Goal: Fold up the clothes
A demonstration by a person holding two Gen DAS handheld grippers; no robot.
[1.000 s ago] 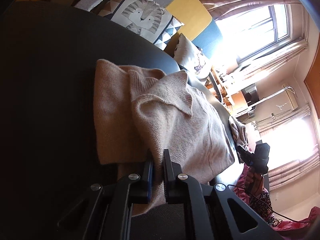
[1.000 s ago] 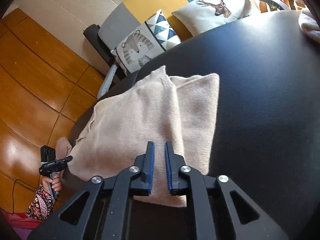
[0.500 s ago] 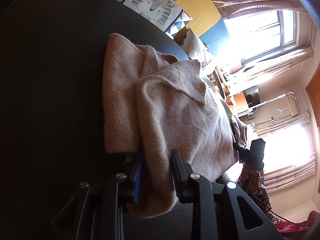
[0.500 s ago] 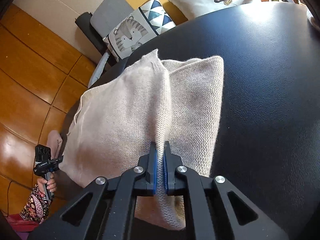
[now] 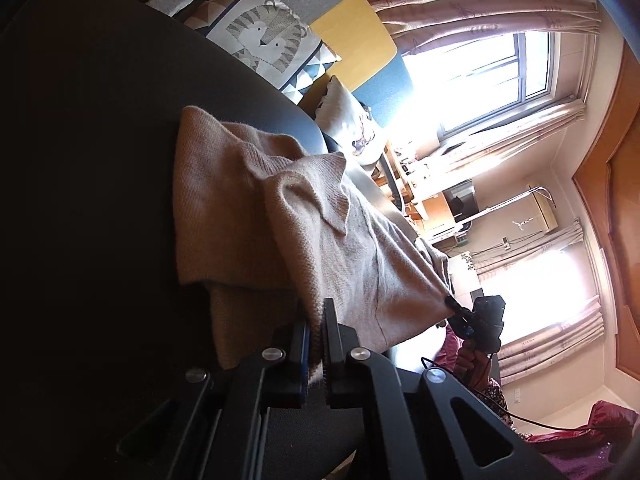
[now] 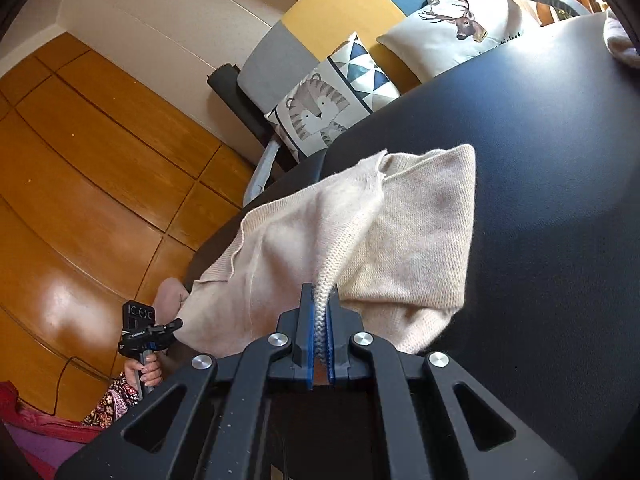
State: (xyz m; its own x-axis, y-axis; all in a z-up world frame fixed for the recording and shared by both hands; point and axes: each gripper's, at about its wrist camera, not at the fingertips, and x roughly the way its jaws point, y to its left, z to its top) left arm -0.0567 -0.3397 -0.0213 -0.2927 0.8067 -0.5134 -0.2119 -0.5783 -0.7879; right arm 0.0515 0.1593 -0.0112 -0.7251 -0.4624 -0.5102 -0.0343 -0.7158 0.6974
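A beige knitted sweater lies partly folded on a black table. My left gripper is shut on the near edge of its upper layer, which rises off the lower layer. In the right wrist view the same sweater is pulled up into a ridge, and my right gripper is shut on that knit edge between its blue pads. Across the cloth, the right gripper shows in the left wrist view, and the left gripper in the right one, each in a person's hand.
A sofa with a tiger cushion and a deer cushion stands behind the table. Another pale cloth lies at the table's far right edge. Bright windows and curtains sit beyond. Wooden floor lies to the left.
The left gripper opened round the sweater's edge, then shut on it. Both grippers have lifted the upper layer, which now stands off the table in a taut ridge.
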